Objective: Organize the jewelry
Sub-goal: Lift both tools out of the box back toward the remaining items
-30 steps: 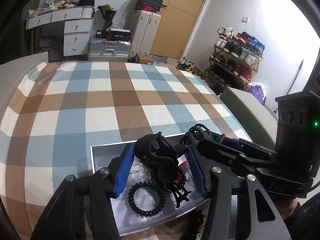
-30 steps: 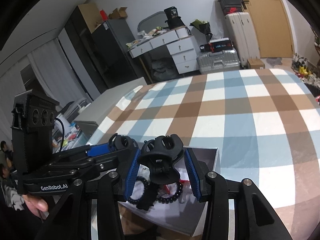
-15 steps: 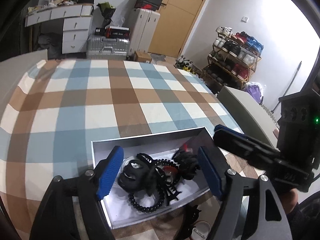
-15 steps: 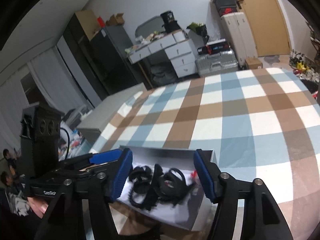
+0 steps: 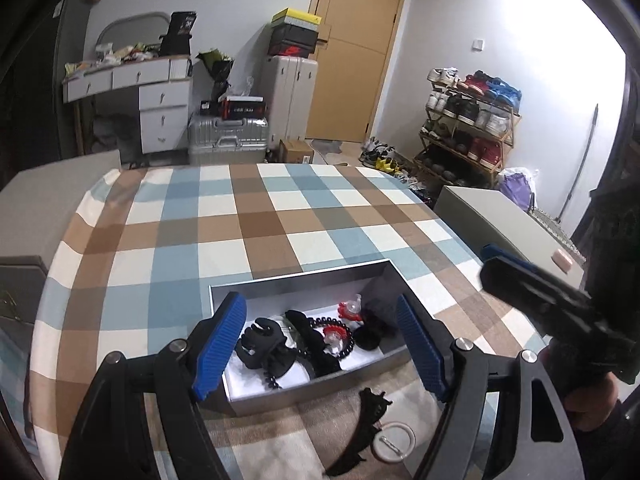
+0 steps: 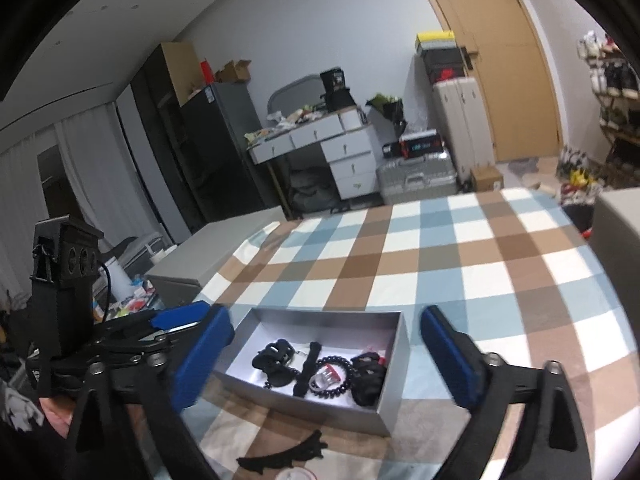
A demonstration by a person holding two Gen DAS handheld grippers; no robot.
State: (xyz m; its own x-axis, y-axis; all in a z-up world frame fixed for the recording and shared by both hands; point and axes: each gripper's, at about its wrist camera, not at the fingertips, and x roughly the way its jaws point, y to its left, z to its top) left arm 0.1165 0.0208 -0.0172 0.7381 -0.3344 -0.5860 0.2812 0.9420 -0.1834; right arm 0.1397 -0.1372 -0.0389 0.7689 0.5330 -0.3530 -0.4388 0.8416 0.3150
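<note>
Left gripper [image 5: 320, 344], jaws spread wide, nothing between the blue pads [image 5: 218, 346]. Right gripper [image 6: 326, 360], likewise wide and empty. Nearest on the checked cloth [image 5: 256, 220]: a black curved clip [image 5: 362, 432] touching a white ring [image 5: 393, 441], both outside the box [image 5: 280, 394]. Inside the box: claw clip [image 5: 264, 346], coil tie [image 5: 334, 338], a red-and-clear piece [image 5: 350, 308], and a dark item [image 5: 372, 332] at the right. Beyond: desk [image 5: 160, 96], suitcases [image 5: 290, 100], door [image 5: 356, 48], shoe rack [image 5: 468, 128].
</note>
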